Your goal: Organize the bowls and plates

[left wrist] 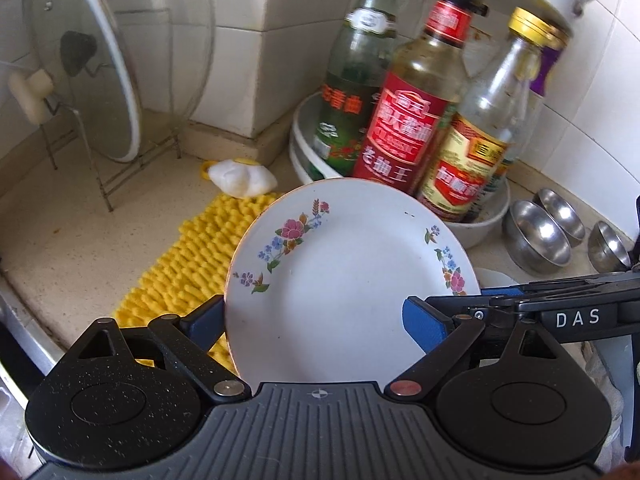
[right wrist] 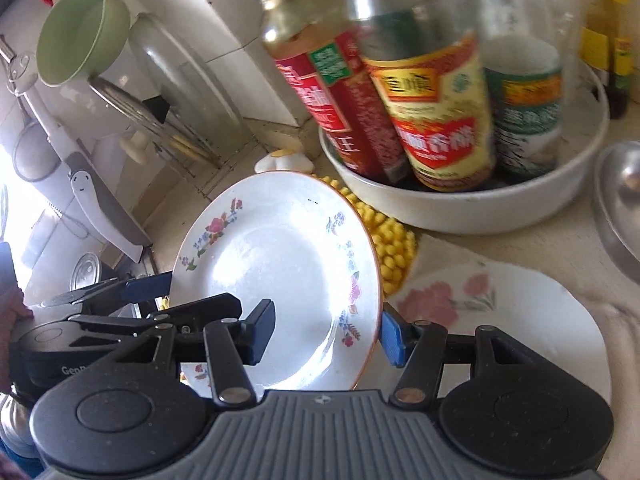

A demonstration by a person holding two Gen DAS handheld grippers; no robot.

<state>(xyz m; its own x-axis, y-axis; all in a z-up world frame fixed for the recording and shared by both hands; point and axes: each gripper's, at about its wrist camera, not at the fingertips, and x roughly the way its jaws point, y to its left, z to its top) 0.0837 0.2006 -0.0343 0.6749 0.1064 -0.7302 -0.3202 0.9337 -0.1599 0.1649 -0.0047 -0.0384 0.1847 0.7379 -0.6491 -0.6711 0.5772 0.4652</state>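
We see the flowered plate (left wrist: 340, 280) raised on edge above the worktop (left wrist: 80, 240), just in front of the tray of bottles (left wrist: 484, 222), with the left gripper (left wrist: 316, 320) and right gripper (right wrist: 326, 334) both spread around its rim, neither clamped. On the gripper crossing the left view we read "DAS"; the bottle labels carry Chinese characters we cannot make out. A second floral plate (right wrist: 500, 312) lies flat just right of the raised one.
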